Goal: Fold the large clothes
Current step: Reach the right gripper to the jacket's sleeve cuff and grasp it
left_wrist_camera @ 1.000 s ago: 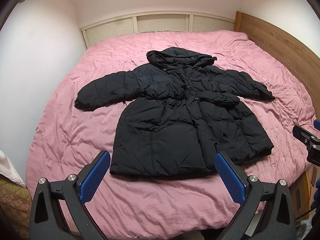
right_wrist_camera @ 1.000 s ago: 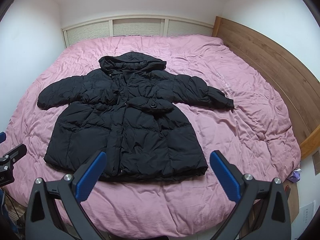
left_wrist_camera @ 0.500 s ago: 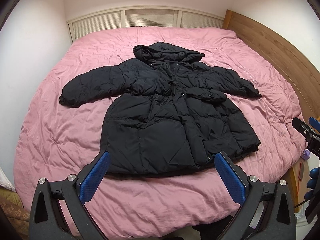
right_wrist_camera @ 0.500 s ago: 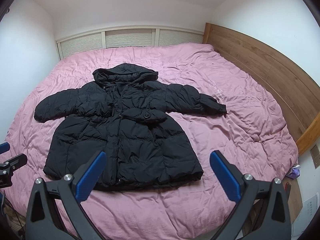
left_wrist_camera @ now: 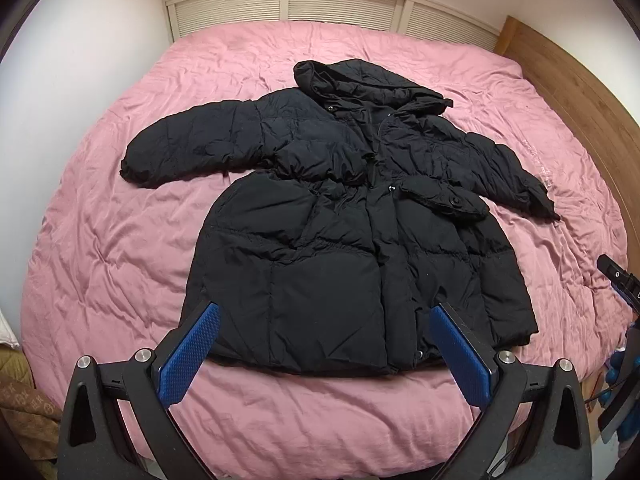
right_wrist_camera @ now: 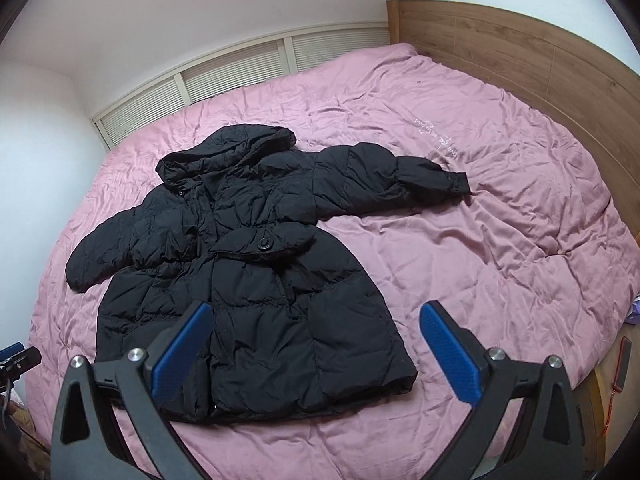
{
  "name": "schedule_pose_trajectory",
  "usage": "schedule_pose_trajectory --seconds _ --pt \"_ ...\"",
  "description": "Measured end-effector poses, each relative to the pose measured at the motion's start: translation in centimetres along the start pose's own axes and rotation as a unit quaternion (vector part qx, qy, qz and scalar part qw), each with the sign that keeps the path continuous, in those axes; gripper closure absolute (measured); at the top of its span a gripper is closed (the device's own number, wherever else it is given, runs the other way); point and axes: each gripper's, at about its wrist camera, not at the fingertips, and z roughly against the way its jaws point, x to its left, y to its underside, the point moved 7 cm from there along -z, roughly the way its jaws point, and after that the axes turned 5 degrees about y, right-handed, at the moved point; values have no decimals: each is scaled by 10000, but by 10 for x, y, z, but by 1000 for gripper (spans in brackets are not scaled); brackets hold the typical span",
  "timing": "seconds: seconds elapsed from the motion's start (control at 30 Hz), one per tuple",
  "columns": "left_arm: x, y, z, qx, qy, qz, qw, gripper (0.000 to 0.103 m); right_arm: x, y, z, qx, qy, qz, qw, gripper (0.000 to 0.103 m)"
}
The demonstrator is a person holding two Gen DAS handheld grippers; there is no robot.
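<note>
A black hooded puffer coat [left_wrist_camera: 352, 240] is lying flat on a pink duvet [left_wrist_camera: 100, 260], both grippers' fingers [left_wrist_camera: 188, 356] [right_wrist_camera: 448, 356] spreading empty above its hem.

The pink bed [right_wrist_camera: 500, 240] lies bare all around the coat [right_wrist_camera: 256, 280], widest right of it. The headboard [right_wrist_camera: 540, 52] and wall [left_wrist_camera: 72, 60] close the sides.

Left gripper [left_wrist_camera: 324, 354], right gripper [right_wrist_camera: 316, 354]: black frames, blue textured pads, silver screws
</note>
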Motion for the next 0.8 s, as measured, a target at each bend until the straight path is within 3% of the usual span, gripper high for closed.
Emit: schedule_pose_trajectory --seconds 0.1,0.23,0.47,0.57,0.7,0.8 --pt "-8 -12 -20 97 -201 185 9996 1 -30 -12 -39 268 -10 -229 9994 0" --pt "-19 -25 -40 178 -197 532 9982 1 -75 -32 -94 592 14 -578 9966 0" --pt "-31 -48 -70 355 -442 730 9957 1 -138 -66 -195 949 -244 -1762 9795 0" --pt "-36 -57 -83 475 -437 831 9945 1 -152 -81 -234 973 -173 -1963 9756 0" --pt "-41 -68 -98 581 -453 913 9931 1 -170 -93 -287 1088 -428 -2509 9609 0" --pt "-44 -72 -108 657 -441 945 9924 1 -187 -97 -319 1115 -571 -3068 9435 0"
